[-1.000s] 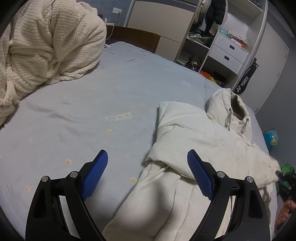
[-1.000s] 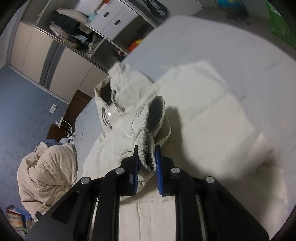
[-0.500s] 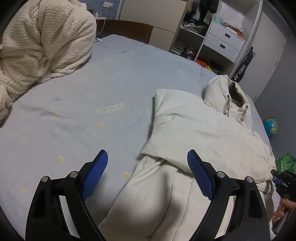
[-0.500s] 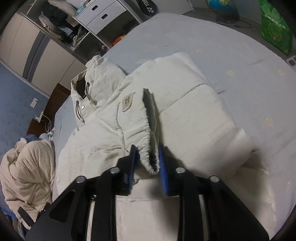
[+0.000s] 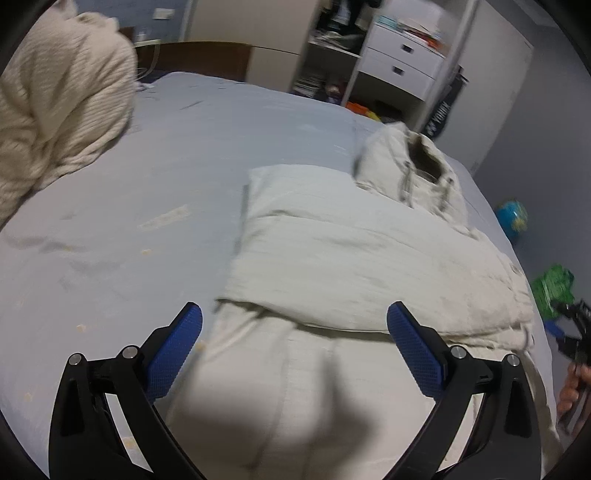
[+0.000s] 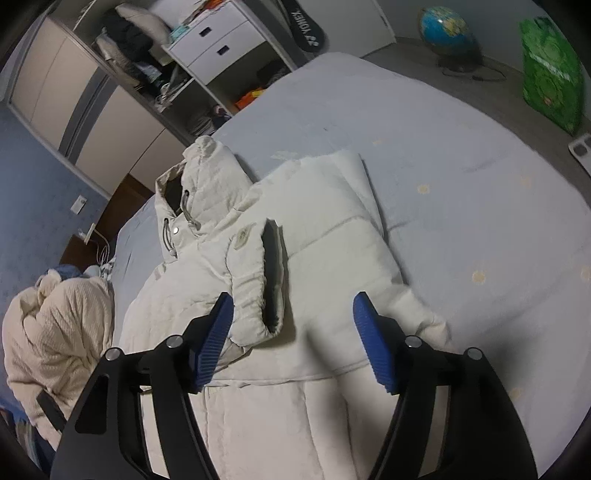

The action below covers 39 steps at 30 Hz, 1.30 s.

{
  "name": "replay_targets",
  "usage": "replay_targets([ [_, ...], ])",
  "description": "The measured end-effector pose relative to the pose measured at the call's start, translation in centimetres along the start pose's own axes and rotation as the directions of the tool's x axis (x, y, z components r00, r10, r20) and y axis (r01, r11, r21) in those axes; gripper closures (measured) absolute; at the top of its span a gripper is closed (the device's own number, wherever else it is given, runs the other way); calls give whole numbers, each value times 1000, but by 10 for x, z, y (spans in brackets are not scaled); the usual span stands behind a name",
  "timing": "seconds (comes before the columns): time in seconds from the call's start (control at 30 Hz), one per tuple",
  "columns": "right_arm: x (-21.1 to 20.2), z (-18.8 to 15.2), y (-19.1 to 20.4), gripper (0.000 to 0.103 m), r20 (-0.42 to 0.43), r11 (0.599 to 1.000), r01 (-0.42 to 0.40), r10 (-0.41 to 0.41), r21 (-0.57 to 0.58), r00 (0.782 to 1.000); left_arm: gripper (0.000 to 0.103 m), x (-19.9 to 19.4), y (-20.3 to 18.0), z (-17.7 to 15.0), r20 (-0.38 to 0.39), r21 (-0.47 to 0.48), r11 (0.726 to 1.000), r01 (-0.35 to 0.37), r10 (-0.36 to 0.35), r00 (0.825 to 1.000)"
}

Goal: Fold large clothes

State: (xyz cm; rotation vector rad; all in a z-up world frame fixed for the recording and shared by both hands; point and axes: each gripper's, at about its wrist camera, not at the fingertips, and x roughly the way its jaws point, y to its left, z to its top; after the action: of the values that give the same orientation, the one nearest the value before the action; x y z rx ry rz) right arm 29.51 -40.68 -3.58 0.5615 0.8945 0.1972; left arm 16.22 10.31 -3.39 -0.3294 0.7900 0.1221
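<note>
A cream hooded puffer jacket [image 5: 354, 258] lies on the pale blue bed [image 5: 147, 192], hood at the far end, both sleeves folded across its chest. It also shows in the right wrist view [image 6: 325, 229]. The sleeve cuff [image 6: 271, 280] lies on top of the jacket, just ahead of my right gripper [image 6: 293, 325], which is open and empty. My left gripper [image 5: 295, 343] is open and empty above the jacket's lower part. The right gripper [image 5: 570, 332] shows at the right edge of the left wrist view.
A crumpled cream blanket [image 5: 55, 103] sits at the head of the bed, and shows in the right wrist view [image 6: 55, 339]. White drawers [image 6: 218, 40] and open shelves stand beyond the bed. A globe [image 6: 448, 29] and green bag [image 6: 550, 85] are on the floor.
My right gripper opened and let go of the sleeve cuff, which now lies across the jacket's chest. My left gripper moved slightly closer over the jacket, still open.
</note>
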Motion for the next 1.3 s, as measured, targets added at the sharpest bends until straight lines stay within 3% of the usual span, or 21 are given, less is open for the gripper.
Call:
replay_targets([
  [0.33, 27, 43, 36, 28, -52, 993, -59, 54, -105, 997, 7, 38, -71, 26, -104, 156, 984, 85, -69, 992],
  [0.57, 69, 80, 66, 28, -98, 985, -96, 83, -141, 992, 7, 69, -85, 63, -105, 59, 984, 169, -162, 981],
  [0.7, 100, 106, 80, 28, -134, 984, -109, 90, -140, 987, 7, 84, -83, 64, -63, 9, 979, 203, -202, 977],
  [0.87, 141, 135, 95, 28, -157, 982, -102, 77, -160, 985, 7, 102, -89, 61, -61, 91, 985, 145, -140, 988],
  [1.1, 218, 187, 113, 28, -196, 983, -78, 45, -165, 980, 7, 120, -77, 66, -37, 149, 982, 116, -111, 993],
  [1.2, 256, 209, 117, 28, -244, 987, -102, 70, -125, 967, 7, 127, -74, 64, -26, 199, 978, 69, -66, 998],
  [1.3, 295, 226, 120, 28, -304, 986, -154, 130, -58, 944, 7, 130, -70, 63, -33, 204, 976, 81, -76, 997],
])
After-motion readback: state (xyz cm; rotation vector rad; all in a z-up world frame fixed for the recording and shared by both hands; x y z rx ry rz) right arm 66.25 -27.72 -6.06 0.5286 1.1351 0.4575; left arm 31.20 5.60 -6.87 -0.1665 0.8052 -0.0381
